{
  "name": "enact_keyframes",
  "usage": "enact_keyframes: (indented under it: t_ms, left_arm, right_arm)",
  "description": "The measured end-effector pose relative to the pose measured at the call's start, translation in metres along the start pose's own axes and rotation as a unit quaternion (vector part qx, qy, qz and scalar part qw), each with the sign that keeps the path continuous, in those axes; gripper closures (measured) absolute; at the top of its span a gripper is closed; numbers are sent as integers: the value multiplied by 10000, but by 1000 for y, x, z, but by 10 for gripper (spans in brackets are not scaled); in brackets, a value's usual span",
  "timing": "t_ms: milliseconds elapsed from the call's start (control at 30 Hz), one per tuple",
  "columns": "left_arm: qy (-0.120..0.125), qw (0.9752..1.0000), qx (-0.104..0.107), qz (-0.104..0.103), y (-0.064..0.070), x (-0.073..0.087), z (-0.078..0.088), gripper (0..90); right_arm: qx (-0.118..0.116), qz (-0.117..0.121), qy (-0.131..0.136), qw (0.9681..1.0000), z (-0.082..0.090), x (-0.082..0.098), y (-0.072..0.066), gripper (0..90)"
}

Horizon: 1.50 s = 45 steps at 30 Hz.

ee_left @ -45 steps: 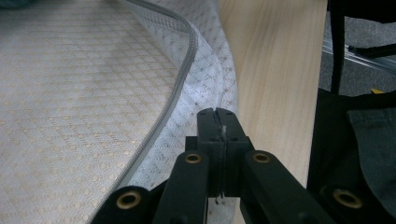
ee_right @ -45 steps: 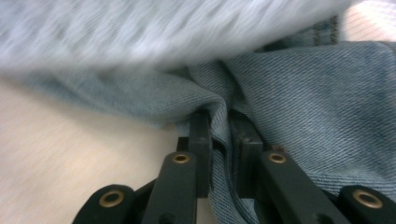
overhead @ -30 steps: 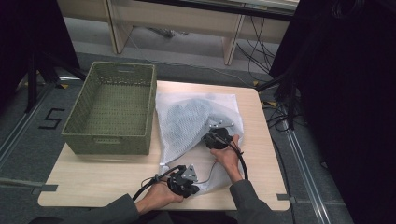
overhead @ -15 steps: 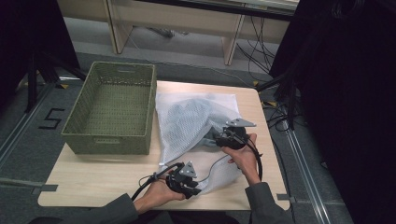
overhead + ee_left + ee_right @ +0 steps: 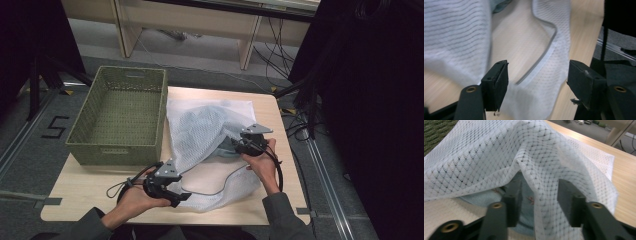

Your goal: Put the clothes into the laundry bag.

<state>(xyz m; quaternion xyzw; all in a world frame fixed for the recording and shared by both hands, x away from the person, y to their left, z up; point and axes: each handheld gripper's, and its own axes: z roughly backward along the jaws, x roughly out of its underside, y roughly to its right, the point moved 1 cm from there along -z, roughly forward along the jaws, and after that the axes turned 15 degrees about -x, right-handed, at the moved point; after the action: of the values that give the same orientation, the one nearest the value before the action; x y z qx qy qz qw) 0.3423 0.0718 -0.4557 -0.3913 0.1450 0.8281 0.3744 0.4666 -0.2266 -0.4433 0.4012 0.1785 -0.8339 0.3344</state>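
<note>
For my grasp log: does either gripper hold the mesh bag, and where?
Neither pinches it: left gripper, jaws just opened, hovers over the mesh bag's edge; right gripper, jaws apart, just closing, sits under its draped upper layer.

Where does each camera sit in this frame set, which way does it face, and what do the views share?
High view: above the person's side, looking forward and down on the table; both forearms, the left gripper and the right gripper show.
Left gripper view: rides the left gripper, looking between its open black jaws at the white mesh bag.
Right gripper view: rides the right gripper, looking under the lifted mesh at a pale blue cloth inside.
Shared: the mesh bag and the wooden tabletop.
</note>
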Motion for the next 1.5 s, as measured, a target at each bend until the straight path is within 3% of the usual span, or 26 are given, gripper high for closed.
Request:
enact_keyframes:
  t_ms: [33,67,133,233,267,300,333,400,433,500,533,567,600,800,833,867,900,933,1000,1067,1100,1200,1300,1500]
  left_arm:
    - [-74,9999,-41,65,-2,2,2,314]
    - [-43,10000,-53,67,-4,4,2,312]
    - [-142,9998,-106,87,-7,6,4,304]
    - [-67,9998,-164,110,-9,7,4,300]
    - [-87,9996,-225,152,-11,8,5,299]
    - [-109,9997,-224,15,-15,8,6,299]
    - [-119,9996,-250,98,-16,8,6,298]
    - [-127,9991,-323,233,-19,10,7,296]
    - [-117,9991,-310,251,-21,10,8,296]
    - [-89,9992,-346,204,-24,11,9,296]
    - [-83,9988,-387,287,-25,11,10,296]
    - [-94,9987,-390,314,-26,12,11,295]
    - [-79,9987,-415,280,-27,12,12,294]
    - [-95,9984,-440,348,-30,15,14,294]
    - [-93,9984,-439,339,-30,15,14,294]
    - [-86,9985,-424,349,-31,15,15,294]
    - [-99,9983,-419,380,-31,15,15,294]
    - [-99,9985,-441,315,-33,16,15,294]
    - [-139,9982,-449,385,-32,17,15,294]
    - [-138,9982,-446,363,-33,17,15,294]
    - [-139,9983,-442,356,-33,17,15,294]
    - [-148,9982,-452,378,-33,17,15,293]
    - [-147,9983,-454,347,-33,17,15,293]
    - [-116,9983,-435,358,-34,17,15,291]
  right_arm:
    - [-18,-104,-45,9999,-4,0,-2,643]
    - [-20,100,-156,9998,-8,0,1,671]
    - [21,207,-280,9994,-16,1,1,772]
    - [103,363,-359,9986,-19,0,-3,882]
    - [150,400,-346,9985,-17,-1,-4,891]
    - [193,466,-311,9982,-12,-3,-6,896]
    - [254,565,-261,9977,-9,-4,-8,898]
    - [147,553,-231,9981,2,-5,-12,900]
    - [101,722,-254,9970,8,-6,-14,900]
    - [88,780,-245,9966,21,-5,-20,900]
    - [109,909,-217,9956,29,-5,-22,900]
    - [97,934,-204,9954,36,-5,-25,900]
    - [26,787,-140,9968,41,-4,-29,900]
    - [-135,997,-455,9939,61,17,-42,900]
    - [-178,877,-555,9944,61,23,-43,900]
    - [-302,904,-675,9932,58,31,-44,900]
    - [-374,736,-862,9928,55,41,-48,900]
    - [-458,751,-1082,9902,51,50,-49,900]
    - [-521,646,-1285,9882,43,63,-49,831]
    - [-533,488,-1246,9896,41,64,-48,798]
    - [-511,547,-1178,9902,43,61,-46,773]
    - [-457,420,-948,9936,47,55,-48,699]
    - [-448,356,-965,9937,48,55,-45,659]
    - [-410,130,-631,9971,51,55,-40,581]
